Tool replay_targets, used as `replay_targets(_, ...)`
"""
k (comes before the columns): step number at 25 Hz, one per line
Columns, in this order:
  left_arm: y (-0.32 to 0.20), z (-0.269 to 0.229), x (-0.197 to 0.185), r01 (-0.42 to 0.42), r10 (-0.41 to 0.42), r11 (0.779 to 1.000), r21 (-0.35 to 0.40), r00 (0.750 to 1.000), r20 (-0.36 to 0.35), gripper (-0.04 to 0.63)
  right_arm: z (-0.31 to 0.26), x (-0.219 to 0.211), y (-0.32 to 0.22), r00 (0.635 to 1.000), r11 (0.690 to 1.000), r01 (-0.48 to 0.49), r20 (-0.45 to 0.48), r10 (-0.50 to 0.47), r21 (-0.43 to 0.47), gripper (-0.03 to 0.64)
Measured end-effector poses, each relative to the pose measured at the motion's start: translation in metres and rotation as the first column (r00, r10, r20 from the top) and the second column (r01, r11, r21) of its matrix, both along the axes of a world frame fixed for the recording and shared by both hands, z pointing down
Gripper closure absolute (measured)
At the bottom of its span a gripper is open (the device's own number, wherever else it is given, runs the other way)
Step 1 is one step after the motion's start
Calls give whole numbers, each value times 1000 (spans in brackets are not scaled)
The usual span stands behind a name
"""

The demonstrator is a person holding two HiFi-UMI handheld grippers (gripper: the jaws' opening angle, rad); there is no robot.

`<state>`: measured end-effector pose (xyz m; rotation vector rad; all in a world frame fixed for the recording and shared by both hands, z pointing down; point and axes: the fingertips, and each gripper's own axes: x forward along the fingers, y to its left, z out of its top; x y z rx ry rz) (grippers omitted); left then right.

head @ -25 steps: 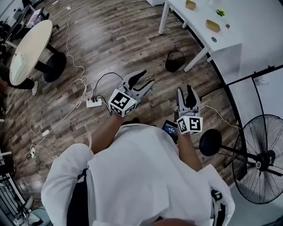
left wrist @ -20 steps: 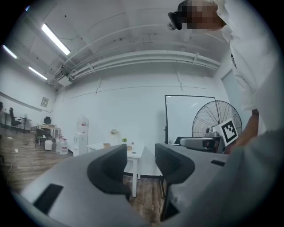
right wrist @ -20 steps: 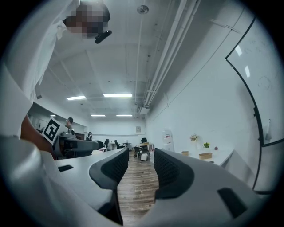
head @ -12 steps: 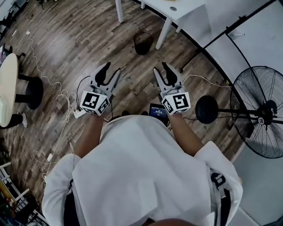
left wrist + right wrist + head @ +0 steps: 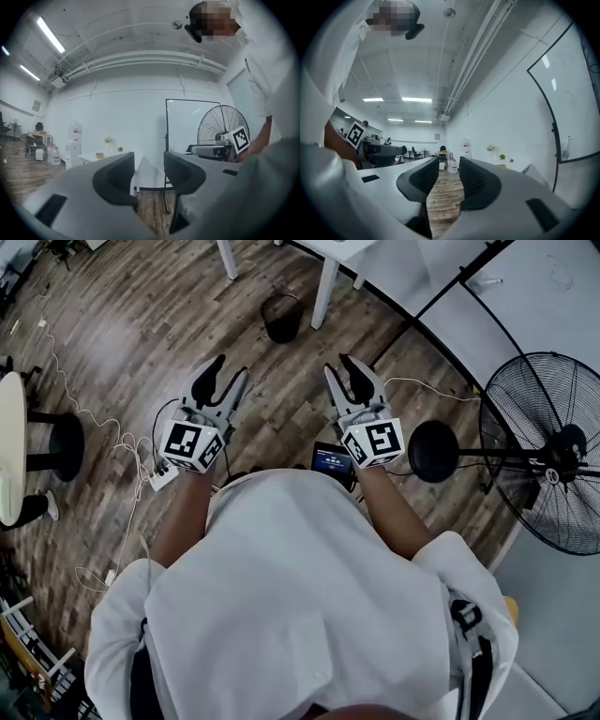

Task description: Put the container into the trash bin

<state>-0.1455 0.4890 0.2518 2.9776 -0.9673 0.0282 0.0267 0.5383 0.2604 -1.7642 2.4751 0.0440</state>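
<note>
A black trash bin [image 5: 281, 317] stands on the wood floor beside the white table's legs [image 5: 323, 292], ahead of both grippers. My left gripper [image 5: 225, 376] is held level over the floor, open and empty. My right gripper [image 5: 354, 369] is level beside it; its jaws are closing with nothing between them. In the left gripper view the jaws [image 5: 149, 164] frame the white table [image 5: 112, 157], where a small yellowish thing [image 5: 99, 155] sits far off. The right gripper view [image 5: 449, 171] looks down the room along the floor. I cannot pick out the container with certainty.
A large standing fan [image 5: 553, 451] with a round black base [image 5: 433, 451] is at the right, before a whiteboard [image 5: 192, 122]. Cables and a power strip [image 5: 161, 476] lie on the floor at the left. A round table with a black foot [image 5: 61, 442] stands at far left.
The person has walked on: bin and table legs have shifted up and left in the head view, and the fan is nearer. Both grippers now sit side by side; the right jaws are narrower.
</note>
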Motion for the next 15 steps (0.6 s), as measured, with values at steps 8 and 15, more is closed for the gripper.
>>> replay_targets(8,3,9,25,13,-13,1000,-14,1000,2,396,16,30,5,1000,1000,-1,0,1,-13,471)
replay_targets(15,-12,25,33,13,-13,999,-41,1000,-7,399,33,44,-6,999,999,-28,22,29,-45,479)
